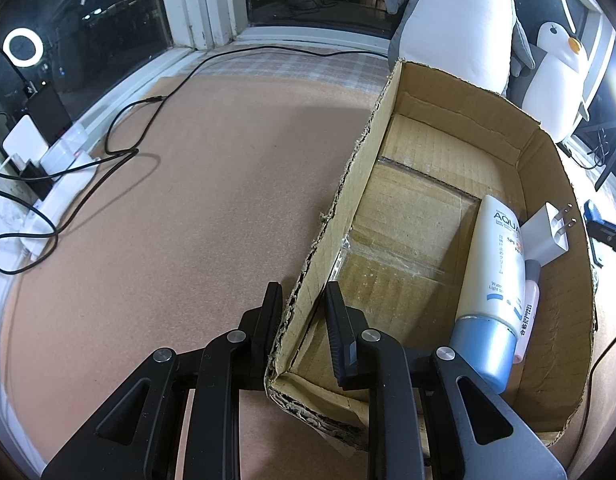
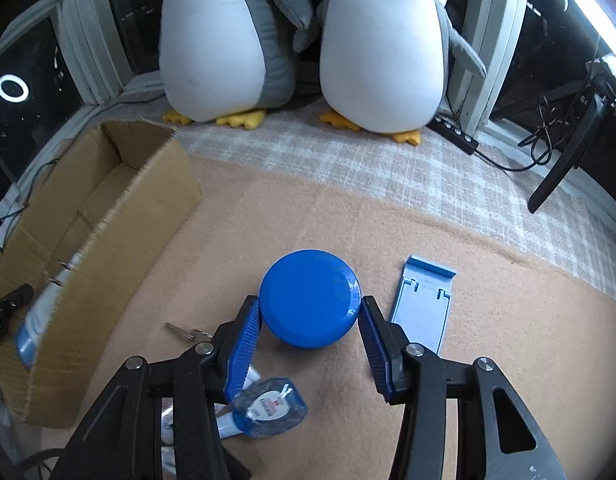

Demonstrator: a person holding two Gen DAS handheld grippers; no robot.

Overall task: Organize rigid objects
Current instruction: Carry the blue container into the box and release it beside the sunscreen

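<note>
Your left tool [image 1: 300, 300] is clamped on the cardboard box's [image 1: 347, 184] near wall. Inside the box lie a white sunscreen tube [image 1: 493, 264] reading "AQUA", a white plug adapter [image 1: 547, 236] and a small pink bottle [image 1: 529, 300]. Your right tool [image 2: 309, 312] pinches the round blue container [image 2: 308, 298] on the tan mat [image 2: 507, 320], with a blue phone stand [image 2: 423, 300], keys [image 2: 186, 333] and a correction tape [image 2: 268, 408] close by.

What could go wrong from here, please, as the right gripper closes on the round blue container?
The smooth round blue container might slip from the right gripper, whose fingers meet its curved sides. The left gripper pinches the torn brown cardboard box wall, which could rip or tip. The clear blue tape dispenser beside the fingers could get knocked.
</note>
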